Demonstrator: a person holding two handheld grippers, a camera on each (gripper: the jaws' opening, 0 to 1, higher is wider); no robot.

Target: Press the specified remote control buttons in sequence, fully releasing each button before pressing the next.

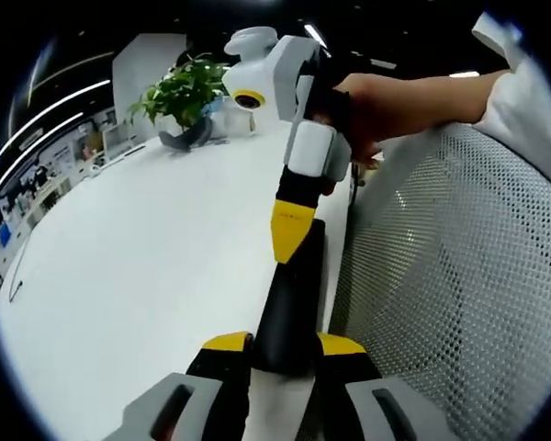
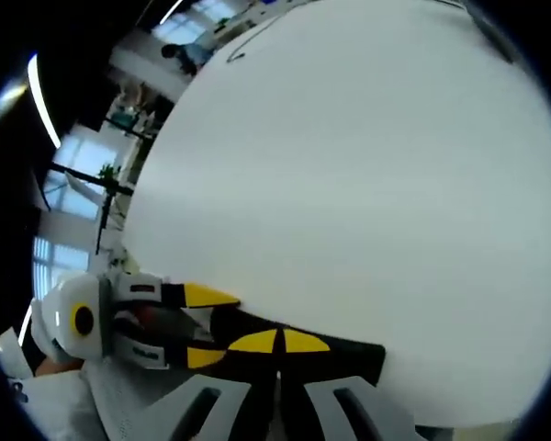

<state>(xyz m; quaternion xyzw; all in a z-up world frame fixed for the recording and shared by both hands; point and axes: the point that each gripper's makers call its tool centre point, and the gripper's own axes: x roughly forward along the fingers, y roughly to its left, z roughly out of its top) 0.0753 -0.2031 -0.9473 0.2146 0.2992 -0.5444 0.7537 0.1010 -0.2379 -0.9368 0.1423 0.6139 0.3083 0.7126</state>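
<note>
White table [image 1: 147,276] beneath both tools. Left gripper [image 1: 285,347] clenched on the near end of a black remote control [image 1: 292,303], which lies along the table's edge beside a grey mesh chair back [image 1: 459,276]. Right gripper [image 1: 290,241], its yellow tips pressed together, touches the remote's upper face; a hand [image 1: 386,101] holds it. Farther off: a potted plant [image 1: 185,96], then shelving along the wall. In the right gripper view, right gripper [image 2: 277,342] meets the remote [image 2: 331,358], with the left gripper [image 2: 207,326] alongside.
</note>
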